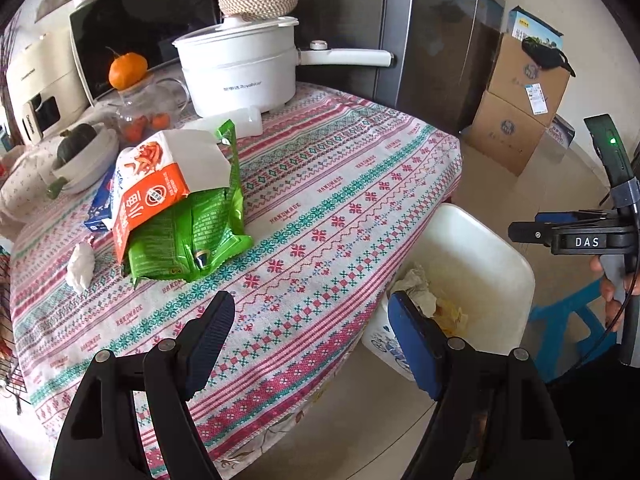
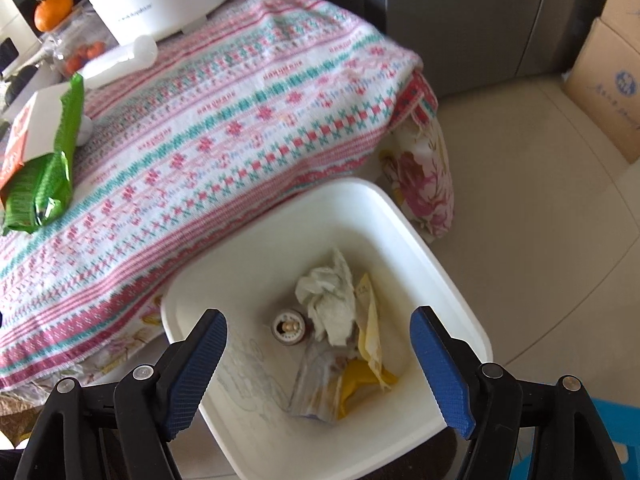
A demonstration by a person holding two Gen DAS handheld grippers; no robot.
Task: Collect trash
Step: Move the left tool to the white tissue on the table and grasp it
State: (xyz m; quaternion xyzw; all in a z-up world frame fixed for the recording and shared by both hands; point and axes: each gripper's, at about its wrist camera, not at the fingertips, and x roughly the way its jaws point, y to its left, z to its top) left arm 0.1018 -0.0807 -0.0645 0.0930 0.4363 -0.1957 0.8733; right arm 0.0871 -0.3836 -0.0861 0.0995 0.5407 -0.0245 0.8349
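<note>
A white bin [image 2: 400,224] stands on the floor by the table's edge; in it lie a crumpled tissue [image 2: 328,300], a yellow wrapper [image 2: 370,344], a clear wrapper [image 2: 316,380] and a small round bottle [image 2: 289,326]. My right gripper [image 2: 318,354] hangs open over the bin with nothing between its fingers. My left gripper [image 1: 312,340] is open and empty over the table's near edge, the bin [image 1: 492,248] to its right. On the table lie a green snack bag [image 1: 192,224], an orange-and-white packet [image 1: 148,192] on top of it, and a white tissue wad [image 1: 82,266].
A patterned cloth [image 1: 340,184] covers the table. At the back stand a white electric pot [image 1: 240,64], an orange [image 1: 127,70] on a glass jar, a bowl [image 1: 86,156] and a blue carton [image 1: 100,204]. Cardboard boxes [image 1: 520,100] stand on the floor by the fridge.
</note>
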